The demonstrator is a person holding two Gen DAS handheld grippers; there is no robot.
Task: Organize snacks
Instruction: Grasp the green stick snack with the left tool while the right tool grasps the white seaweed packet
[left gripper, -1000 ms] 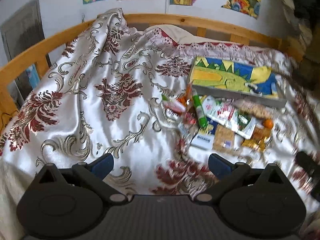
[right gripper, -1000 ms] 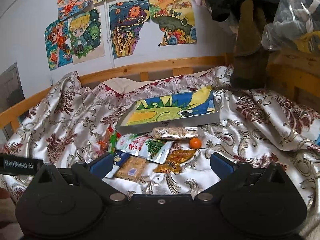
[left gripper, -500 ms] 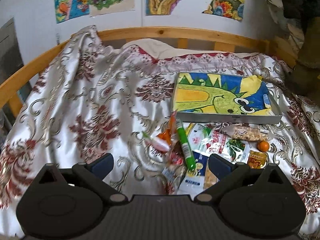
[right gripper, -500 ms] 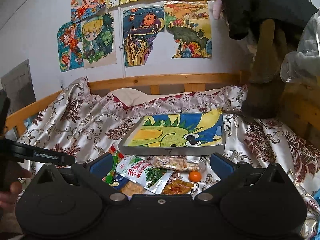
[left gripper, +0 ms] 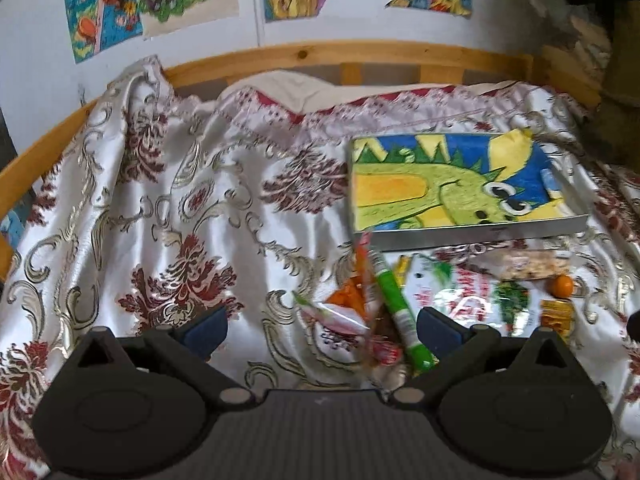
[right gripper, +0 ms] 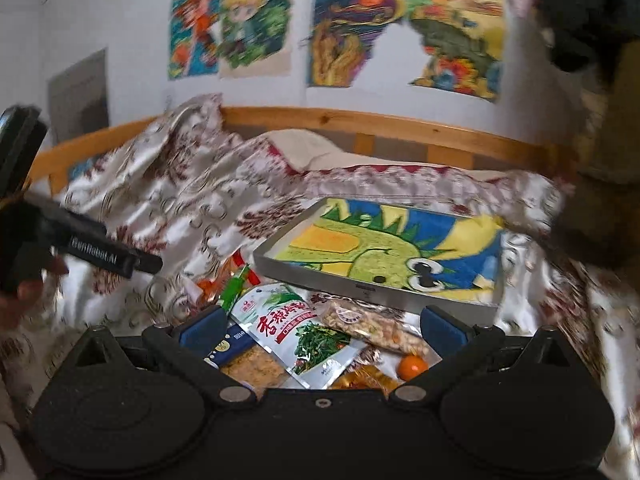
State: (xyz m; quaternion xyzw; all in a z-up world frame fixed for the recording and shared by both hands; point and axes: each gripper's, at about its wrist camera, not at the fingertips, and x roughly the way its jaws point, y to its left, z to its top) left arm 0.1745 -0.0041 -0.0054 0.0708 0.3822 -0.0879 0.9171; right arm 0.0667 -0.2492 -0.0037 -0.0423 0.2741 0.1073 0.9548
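A: Item one, the carrier?
B: A bed with a satin bedspread (left gripper: 168, 216), white with dark red flowers, inside a wooden rail (left gripper: 360, 54). Drawings (right gripper: 352, 28) hang on the wall behind.

A: Item two, the container?
B: A shallow grey tray (right gripper: 372, 290) lined with a green dinosaur drawing. It lies towards the bed's right side, nearer the far rail, and nothing sits in it.

A: Item three, the snacks?
B: One heap on the bedspread, just in front of the tray's near wall. Listed: a seaweed packet (right gripper: 304, 328) with red lettering; a clear nut bag (right gripper: 368, 324) on its right, touching it; a small orange ball (right gripper: 413, 366) by the nut bag's near end; a yellow-orange wrapper (left gripper: 557, 314) beside that; a cracker pack (right gripper: 256, 366) with a blue top, partly under the seaweed packet; a green tube (left gripper: 398, 312) at the heap's left; orange and pink wrappers (left gripper: 344, 312) beside the tube, too blurred to sort.

A: Item four, the claws?
B: Left gripper (left gripper: 320, 326): fingers spread wide, empty, over the heap's left end above the tube and wrappers. Right gripper (right gripper: 322, 326): also spread wide, empty, over the seaweed packet and nut bag. In the right view a hand (right gripper: 20, 292) holds the left tool at the left edge.
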